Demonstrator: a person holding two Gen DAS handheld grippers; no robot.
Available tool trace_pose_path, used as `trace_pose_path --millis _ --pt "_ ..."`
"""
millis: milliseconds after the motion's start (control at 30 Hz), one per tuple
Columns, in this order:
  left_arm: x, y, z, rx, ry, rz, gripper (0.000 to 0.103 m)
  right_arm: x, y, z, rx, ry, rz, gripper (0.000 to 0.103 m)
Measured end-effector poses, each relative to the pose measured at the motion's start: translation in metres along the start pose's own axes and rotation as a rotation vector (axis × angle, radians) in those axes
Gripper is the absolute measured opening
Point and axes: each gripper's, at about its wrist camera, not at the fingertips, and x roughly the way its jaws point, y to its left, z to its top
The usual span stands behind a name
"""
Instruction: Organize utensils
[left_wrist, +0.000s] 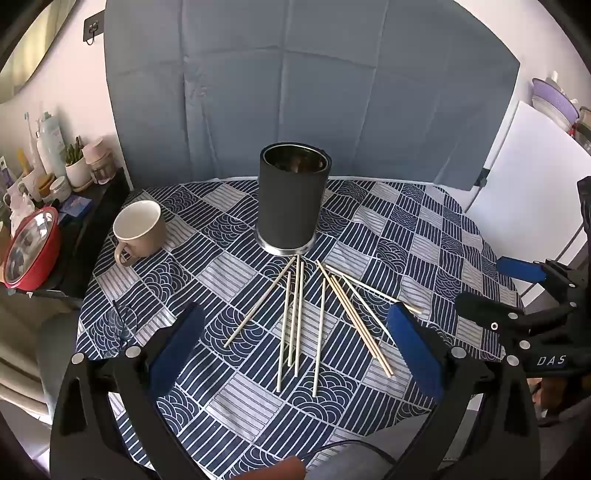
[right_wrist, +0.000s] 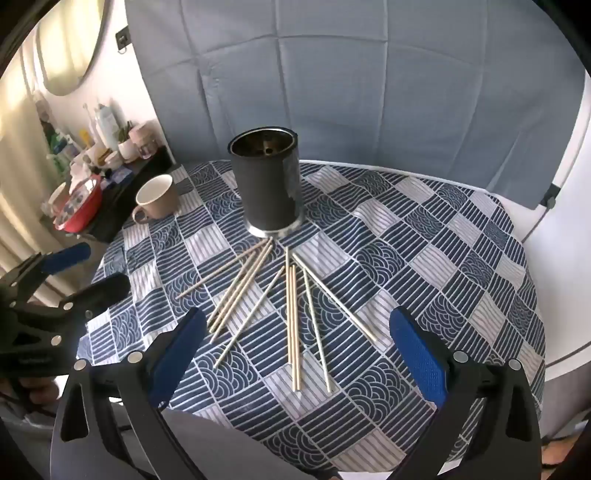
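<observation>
- At the worktop's near edge, both claws are hovering above the patterned cloth, touching nothing.
- Left claw: jaws standing wide apart, holding nothing, pointing straight at the chopsticks. Also showing at the left border of the right wrist view.
- Right claw: jaws likewise wide apart and holding nothing, facing the same pile.
- Chopsticks are lying loose and flat mid-worktop, fanning out from the holder's base toward the near edge; some are crossing or lying side by side, and the far tips of a few are sitting just beside the base.
- Dark cylindrical holder is standing upright toward the far edge, mouth open; what is inside, cannot tell. Probably the destination.
- Beige mug is sitting toward the left edge, well apart from the sticks; likely not involved.
- Judgement: nothing sorted yet, and the wide jaws suggest a first pick is being lined up.
- Risk: thin round sticks lying flat will be rolling or slipping; paired ones may be coming up together.
</observation>
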Motion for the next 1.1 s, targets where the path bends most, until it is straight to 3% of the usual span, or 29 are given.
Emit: trace_pose_path --millis 1100 --pt "0.001 -0.001 -0.003 0.006 0.007 0.002 0.097 0.006 0.001 0.000 -0.001 0.018 0.021 0.095"
